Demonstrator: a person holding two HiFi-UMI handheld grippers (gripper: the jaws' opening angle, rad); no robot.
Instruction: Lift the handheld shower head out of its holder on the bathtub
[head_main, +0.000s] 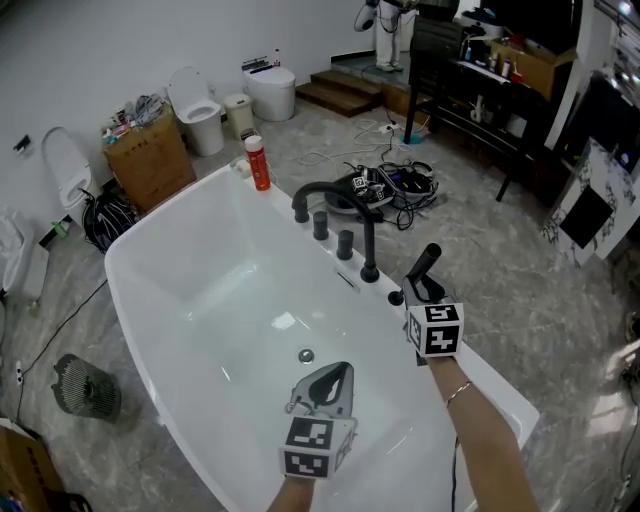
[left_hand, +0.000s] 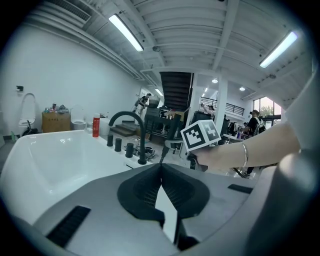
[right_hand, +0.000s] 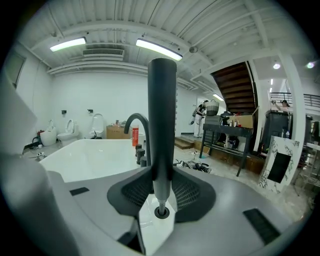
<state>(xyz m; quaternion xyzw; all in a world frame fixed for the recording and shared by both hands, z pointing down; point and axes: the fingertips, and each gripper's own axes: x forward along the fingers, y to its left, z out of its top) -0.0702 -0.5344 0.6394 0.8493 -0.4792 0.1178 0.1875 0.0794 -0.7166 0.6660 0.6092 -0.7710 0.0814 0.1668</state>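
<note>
White bathtub (head_main: 160, 235) on a grey marbled floor (head_main: 520, 300), toilets (head_main: 195, 105) and cables (head_main: 400, 180) beyond. At its right rim the right gripper (right_hand: 161, 187) pinches the black shower head (right_hand: 162, 125) upright. Only the right gripper view shows its narrow foot at the round holder (right_hand: 161, 212). The left gripper (left_hand: 161, 172), jaws pressed together and empty, hovers over the open basin. The faucet (head_main: 335, 195) stands farther along the rim.

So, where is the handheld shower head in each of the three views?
Head view: right of centre, the handheld shower head tilts up from the right gripper.
Left gripper view: mid-picture, just left of that gripper's marker cube, hard to outline against dark furniture.
Right gripper view: centre, upright between the jaws.
Shared landmark: the black curved faucet.
</note>
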